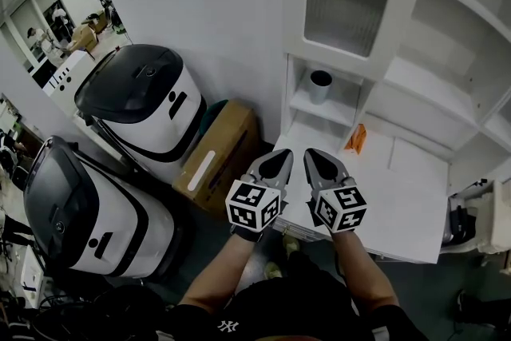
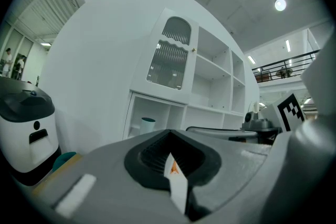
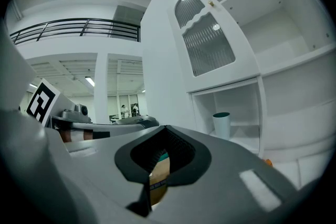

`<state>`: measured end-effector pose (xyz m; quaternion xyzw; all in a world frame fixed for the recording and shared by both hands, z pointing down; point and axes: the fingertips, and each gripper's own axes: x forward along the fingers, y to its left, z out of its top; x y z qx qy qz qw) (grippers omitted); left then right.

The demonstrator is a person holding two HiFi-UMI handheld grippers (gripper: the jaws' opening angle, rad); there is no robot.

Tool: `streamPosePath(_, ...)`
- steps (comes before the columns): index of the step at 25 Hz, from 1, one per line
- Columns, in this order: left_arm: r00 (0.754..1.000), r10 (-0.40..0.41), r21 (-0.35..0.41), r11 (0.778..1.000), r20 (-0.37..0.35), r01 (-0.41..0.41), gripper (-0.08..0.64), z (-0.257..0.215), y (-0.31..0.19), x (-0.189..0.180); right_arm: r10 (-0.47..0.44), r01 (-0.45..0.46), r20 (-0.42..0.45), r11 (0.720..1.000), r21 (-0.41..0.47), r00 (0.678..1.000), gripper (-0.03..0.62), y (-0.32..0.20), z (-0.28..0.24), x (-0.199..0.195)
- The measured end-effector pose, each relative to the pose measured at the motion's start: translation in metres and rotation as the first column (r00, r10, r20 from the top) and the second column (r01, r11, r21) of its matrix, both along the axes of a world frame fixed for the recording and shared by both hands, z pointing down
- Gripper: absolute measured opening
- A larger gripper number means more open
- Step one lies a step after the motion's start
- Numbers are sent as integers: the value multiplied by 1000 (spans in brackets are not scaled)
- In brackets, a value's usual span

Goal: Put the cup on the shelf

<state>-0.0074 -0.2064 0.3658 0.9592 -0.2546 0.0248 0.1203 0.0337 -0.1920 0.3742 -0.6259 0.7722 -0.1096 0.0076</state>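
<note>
Head view first, from the left: two white machines (image 1: pixel 142 104) with dark lids stand beside a cardboard box (image 1: pixel 217 156), which leans close against the white cabinet (image 1: pixel 431 84). Next come our left tongs (image 1: pixel 281 160), clenched on nothing, tips over the near edge of the white surface (image 1: pixel 403 200). The left gripper view shows those jaws closed with nothing between them. Beyond them the cup (image 1: pixel 320 85) stands upright on the shelf (image 1: pixel 342 109) in the cabinet's lower left compartment, under the ribbed glass door (image 1: pixel 347 2), apart from both tongs. Our right tongs (image 1: pixel 315 160), just beside the left pair, are likewise clenched and empty. Further right a small orange thing (image 1: pixel 357 139) lies on the surface near the compartment's post. We judge the placing done, so the main risk is our own reach. Going back into that narrow compartment with closed tips could tip the cup or nudge it off the shelf's front edge. The box and machines crowd the left side, so pulling away that way could bump them.
</note>
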Motion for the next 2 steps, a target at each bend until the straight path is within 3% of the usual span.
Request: streamPosePath(2, 1000, 1, 0, 1000, 0, -1, 0, 0, 1, 1, 0, 0, -1, 1000, -1, 1000, 20, 1, 0, 1)
